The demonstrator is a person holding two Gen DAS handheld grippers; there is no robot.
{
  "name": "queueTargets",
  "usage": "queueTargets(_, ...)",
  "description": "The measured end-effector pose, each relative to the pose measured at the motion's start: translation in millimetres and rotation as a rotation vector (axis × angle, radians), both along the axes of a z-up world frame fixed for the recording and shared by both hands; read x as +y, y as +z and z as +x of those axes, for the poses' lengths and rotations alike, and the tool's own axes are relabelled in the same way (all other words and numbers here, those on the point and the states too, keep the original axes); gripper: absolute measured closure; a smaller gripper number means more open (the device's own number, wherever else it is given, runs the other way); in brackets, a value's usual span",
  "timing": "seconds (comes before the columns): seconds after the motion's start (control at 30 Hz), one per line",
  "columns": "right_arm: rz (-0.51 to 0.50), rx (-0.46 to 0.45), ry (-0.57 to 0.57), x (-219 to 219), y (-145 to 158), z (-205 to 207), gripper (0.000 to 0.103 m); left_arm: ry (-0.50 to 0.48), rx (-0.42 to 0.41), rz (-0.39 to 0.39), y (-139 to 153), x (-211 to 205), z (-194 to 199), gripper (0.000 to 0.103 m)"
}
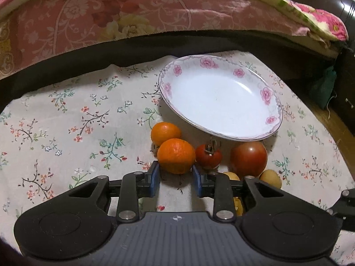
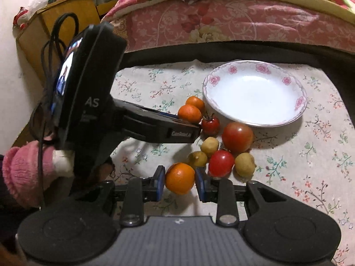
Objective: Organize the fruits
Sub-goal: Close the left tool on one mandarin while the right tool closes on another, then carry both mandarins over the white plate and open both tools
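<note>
In the left wrist view my left gripper [image 1: 176, 173] is shut on an orange [image 1: 176, 156], its blue pads pressing the fruit's lower sides. A second orange [image 1: 165, 133] lies just behind. In the right wrist view my right gripper [image 2: 179, 177] is shut on another orange [image 2: 179, 178] at the near end of the fruit cluster. The left gripper [image 2: 187, 122] reaches in from the left there, its orange [image 2: 189, 114] at its tips. A white plate with pink flowers [image 1: 217, 97] [image 2: 255, 93] sits empty beyond the fruit.
Between the grippers lie a small tomato [image 2: 210, 125], a large tomato [image 2: 237, 136], a red tomato [image 2: 221, 163] and three yellow fruits [image 2: 209, 146]. A pink-sleeved hand [image 2: 24, 173] holds the left gripper. A bed with a floral cover [image 1: 111, 17] runs behind the flowered tablecloth [image 1: 77, 122].
</note>
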State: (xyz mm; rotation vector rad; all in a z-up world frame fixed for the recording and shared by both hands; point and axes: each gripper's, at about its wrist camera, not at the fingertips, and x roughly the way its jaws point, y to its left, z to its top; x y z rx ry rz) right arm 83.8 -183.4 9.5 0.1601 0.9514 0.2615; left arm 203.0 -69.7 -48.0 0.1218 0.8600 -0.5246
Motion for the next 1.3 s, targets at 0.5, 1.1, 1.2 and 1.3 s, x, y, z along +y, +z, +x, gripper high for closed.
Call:
queueTargets(0.5, -0.039, -0.086, -0.101, -31.4, 11.3, 22.4, 0.066, -0.004, -0.028, -0.092, 25.0, 2.9, -14.1, 0.066)
queueTargets(1.1, -0.059, -0.107, -0.215, -73.9, -11.8, 77.5, 0.066, -0.046, -0.057, -0.063, 29.7, -41.9, 19.4, 0.065)
queueTargets(1.2, -0.049, -0.116, -0.234, -78.0, -12.5, 77.1, 0.065, -0.046, -0.054, -0.060, 30.6, -42.9, 20.2, 0.065)
queueTargets(1.3, -0.029, -0.126, -0.240, -81.0, -10.8, 77.9, 0.065, -0.047, -0.055, -0.061, 30.7, -42.6, 19.6, 0.065)
